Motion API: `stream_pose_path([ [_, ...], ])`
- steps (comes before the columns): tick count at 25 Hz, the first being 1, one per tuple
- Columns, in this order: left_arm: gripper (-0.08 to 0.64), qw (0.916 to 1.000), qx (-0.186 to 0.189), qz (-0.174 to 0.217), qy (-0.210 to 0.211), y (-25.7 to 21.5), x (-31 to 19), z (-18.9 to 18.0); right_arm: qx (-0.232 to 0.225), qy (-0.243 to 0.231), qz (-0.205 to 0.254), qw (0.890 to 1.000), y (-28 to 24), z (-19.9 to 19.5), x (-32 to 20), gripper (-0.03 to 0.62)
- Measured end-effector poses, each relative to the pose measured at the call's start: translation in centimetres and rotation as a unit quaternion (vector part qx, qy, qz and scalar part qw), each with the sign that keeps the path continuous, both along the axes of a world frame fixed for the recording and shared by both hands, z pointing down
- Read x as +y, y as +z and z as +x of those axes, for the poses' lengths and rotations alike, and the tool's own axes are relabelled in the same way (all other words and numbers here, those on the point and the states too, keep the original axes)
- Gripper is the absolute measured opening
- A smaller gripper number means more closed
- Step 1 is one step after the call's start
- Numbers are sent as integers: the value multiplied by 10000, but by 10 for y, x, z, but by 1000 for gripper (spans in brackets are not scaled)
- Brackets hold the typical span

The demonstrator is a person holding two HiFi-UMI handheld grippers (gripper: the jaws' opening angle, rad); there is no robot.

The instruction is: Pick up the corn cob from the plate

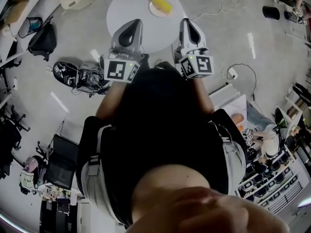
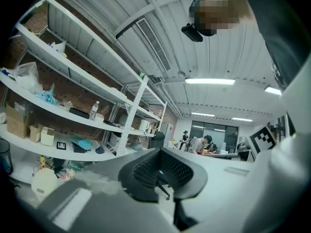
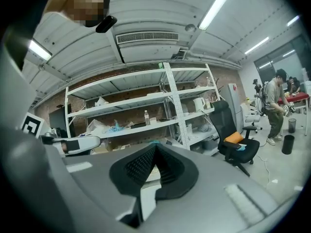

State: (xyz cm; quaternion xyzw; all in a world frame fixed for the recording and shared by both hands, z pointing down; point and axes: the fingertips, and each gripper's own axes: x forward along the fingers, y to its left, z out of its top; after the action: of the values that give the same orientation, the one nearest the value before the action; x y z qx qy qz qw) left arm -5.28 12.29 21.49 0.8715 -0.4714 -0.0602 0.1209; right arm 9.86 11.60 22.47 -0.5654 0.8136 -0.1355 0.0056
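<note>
Both shut, left claw (image 1: 131,27), right claw (image 1: 190,28), table (image 1: 130,4) edge

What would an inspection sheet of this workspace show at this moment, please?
Surface: round white table, mostly bare.
Job's things: corn cob lying on a plate at the table's far side, untouched.
Clutter: nothing else seen on the table; black bag on the floor at left.
Grippers: left gripper and right gripper both shut and empty, at the table's near edge.
Cables: thin cable and power strip on the floor at right.
Surroundings: loaded shelves, office chair.
</note>
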Motion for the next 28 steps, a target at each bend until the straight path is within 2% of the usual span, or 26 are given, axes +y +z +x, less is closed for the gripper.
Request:
stream_pose_path([
  [6, 3, 9999, 59, -48, 152, 4, -15, -8, 50, 164, -35, 9998, 4, -6, -15, 6],
  [14, 3, 9998, 106, -93, 134, 10, -26, -11, 88, 101, -83, 9999, 10, -10, -28, 6],
  [28, 3, 9996, -26, -282, -47, 29, -59, 16, -96, -144, -361, 9992, 48, 6, -60, 6],
])
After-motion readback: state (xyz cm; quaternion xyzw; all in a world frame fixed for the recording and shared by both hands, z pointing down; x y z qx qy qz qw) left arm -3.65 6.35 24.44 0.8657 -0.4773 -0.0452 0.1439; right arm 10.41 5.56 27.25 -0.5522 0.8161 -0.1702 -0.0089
